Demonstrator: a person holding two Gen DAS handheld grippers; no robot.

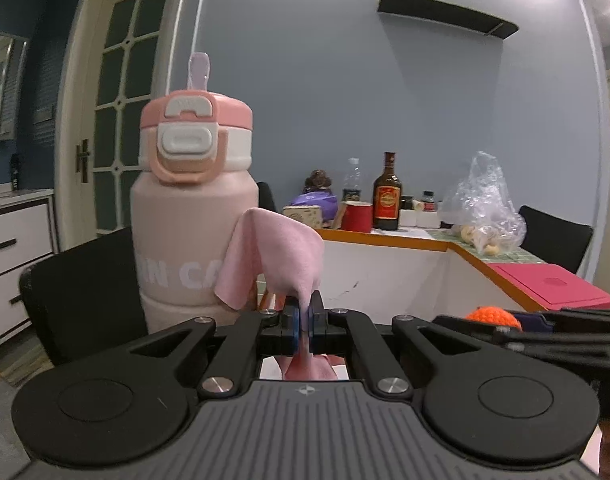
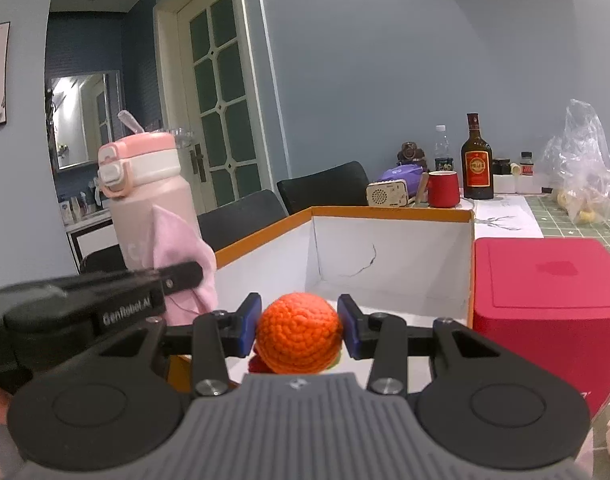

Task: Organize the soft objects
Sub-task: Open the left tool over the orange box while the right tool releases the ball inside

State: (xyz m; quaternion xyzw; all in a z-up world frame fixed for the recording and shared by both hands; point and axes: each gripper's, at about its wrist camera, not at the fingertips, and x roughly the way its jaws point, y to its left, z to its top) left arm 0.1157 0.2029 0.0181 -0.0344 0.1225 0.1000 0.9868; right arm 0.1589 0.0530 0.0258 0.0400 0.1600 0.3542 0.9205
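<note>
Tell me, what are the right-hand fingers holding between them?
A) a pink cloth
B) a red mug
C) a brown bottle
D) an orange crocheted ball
D: in the right wrist view the blue fingers sit on either side of the orange crocheted ball, while the pink cloth is pinched by the left gripper.

"GenRobot.AI" – left hand-held gripper [image 2: 185, 276]; "IN CA" – pink bottle [image 1: 193, 216]

walls: blue-grey [image 1: 345, 100] | door: glass-paned [image 2: 221, 92] | shelf: black, wall-mounted [image 1: 449, 14] | chairs: black [image 2: 325, 188]
</note>
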